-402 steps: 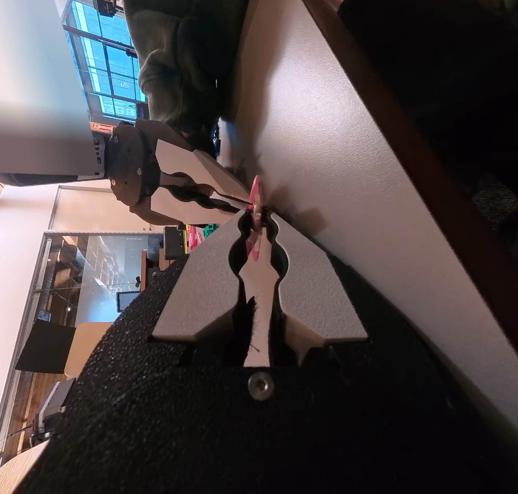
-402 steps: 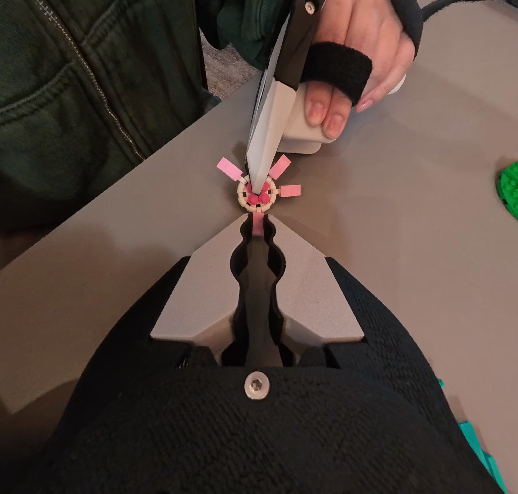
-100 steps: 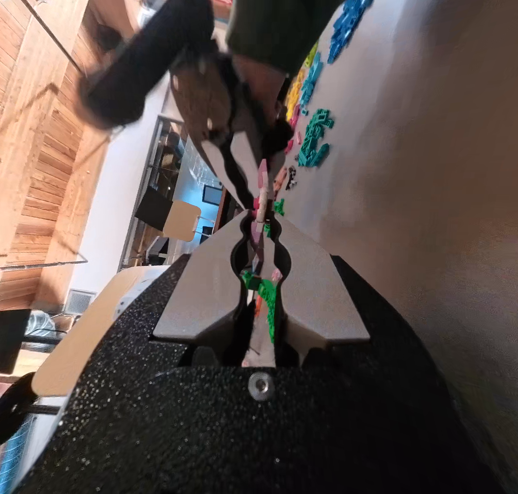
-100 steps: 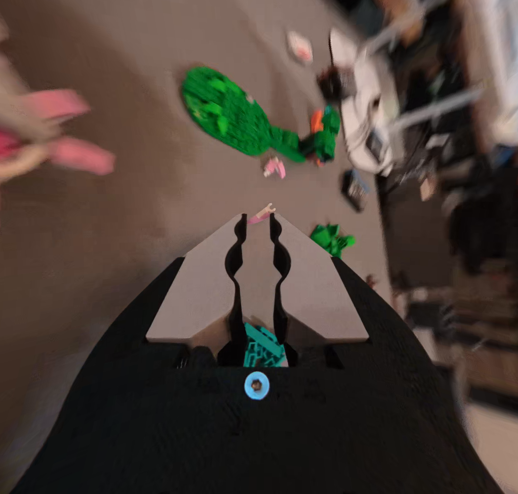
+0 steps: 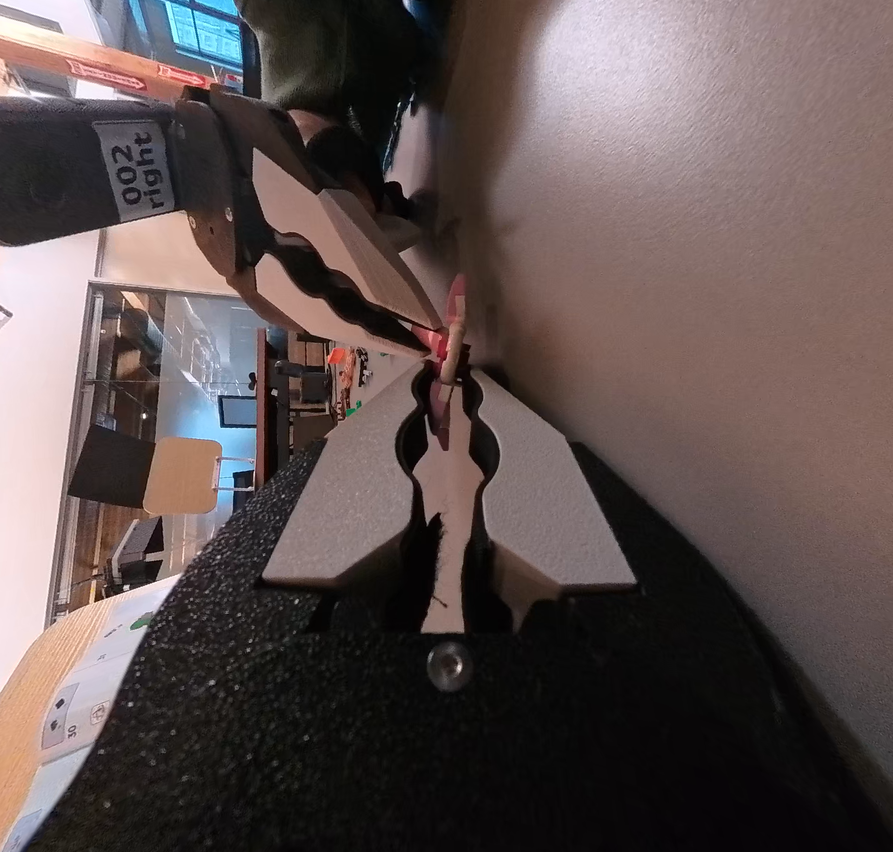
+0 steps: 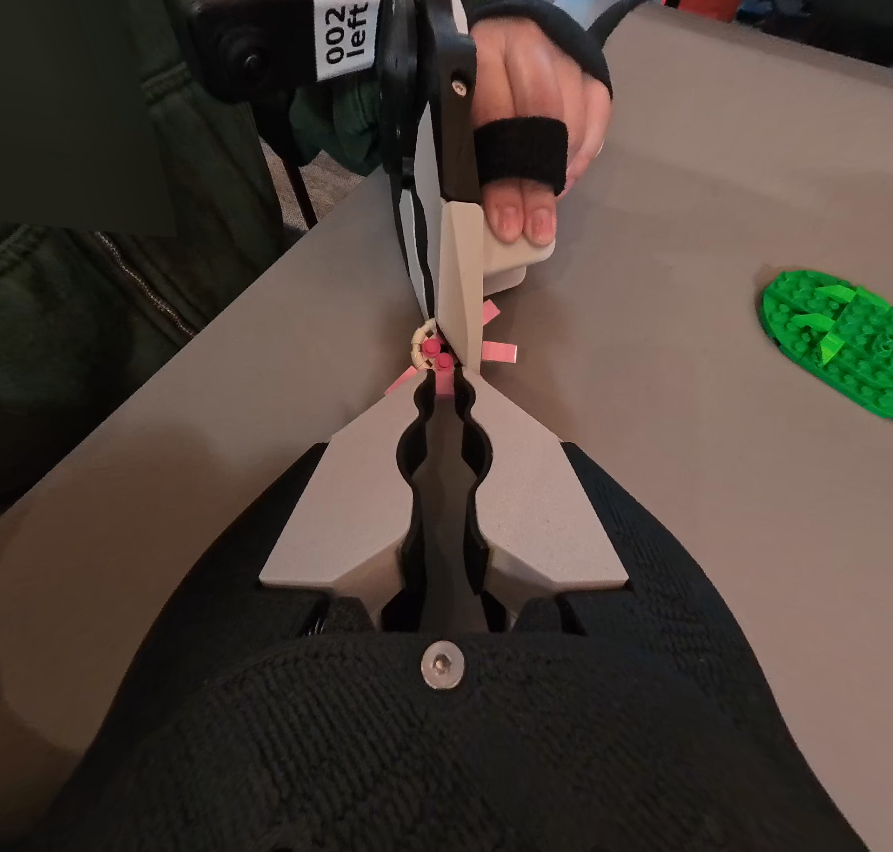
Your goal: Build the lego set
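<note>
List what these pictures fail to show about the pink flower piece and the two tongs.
- Pink flower, right wrist view: its far side is covered by the left tongs.
- Right tongs, same view: whether the tips pinch a petal or only touch it.
- Flower, left wrist view: seen edge-on, petals uncountable.
- Green plate: cut off by the right edge.
- Table contact under the flower: shadowed.

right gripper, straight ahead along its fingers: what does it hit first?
The right gripper is already shut on a pink petal of the flower assembly, so that comes first. Directly behind it the left gripper comes down onto the same flower. Depth between them is hard to judge; they look nearly touching.
</note>
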The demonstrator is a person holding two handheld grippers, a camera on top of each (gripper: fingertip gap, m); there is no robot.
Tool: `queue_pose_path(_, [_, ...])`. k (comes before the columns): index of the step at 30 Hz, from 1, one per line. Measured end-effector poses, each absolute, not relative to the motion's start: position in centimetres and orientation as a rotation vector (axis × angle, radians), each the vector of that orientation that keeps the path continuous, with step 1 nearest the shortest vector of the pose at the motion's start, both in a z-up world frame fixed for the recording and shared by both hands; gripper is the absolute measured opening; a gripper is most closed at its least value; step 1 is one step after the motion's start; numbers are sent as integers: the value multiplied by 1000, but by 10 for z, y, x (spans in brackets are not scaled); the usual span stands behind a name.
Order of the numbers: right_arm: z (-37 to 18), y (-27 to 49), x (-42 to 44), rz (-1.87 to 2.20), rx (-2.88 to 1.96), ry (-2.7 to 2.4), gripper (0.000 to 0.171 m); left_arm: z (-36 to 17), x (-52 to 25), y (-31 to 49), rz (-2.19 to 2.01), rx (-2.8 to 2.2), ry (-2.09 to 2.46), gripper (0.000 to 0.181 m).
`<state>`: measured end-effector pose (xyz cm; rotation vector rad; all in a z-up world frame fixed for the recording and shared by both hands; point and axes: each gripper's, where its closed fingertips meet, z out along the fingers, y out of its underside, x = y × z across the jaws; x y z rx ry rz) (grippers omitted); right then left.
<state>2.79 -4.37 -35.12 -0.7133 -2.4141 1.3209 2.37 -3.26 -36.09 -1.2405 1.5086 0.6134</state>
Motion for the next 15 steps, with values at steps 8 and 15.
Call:
queue_pose_path(8, [-338,-28,29,1310,-703,-2353,25,-348,13,-26,652,-1255,1390,9])
queue_pose_path(15, [-311,-17,10,1015,-483,-2115,41,-307,-1,-27,496,-1243,1112,8])
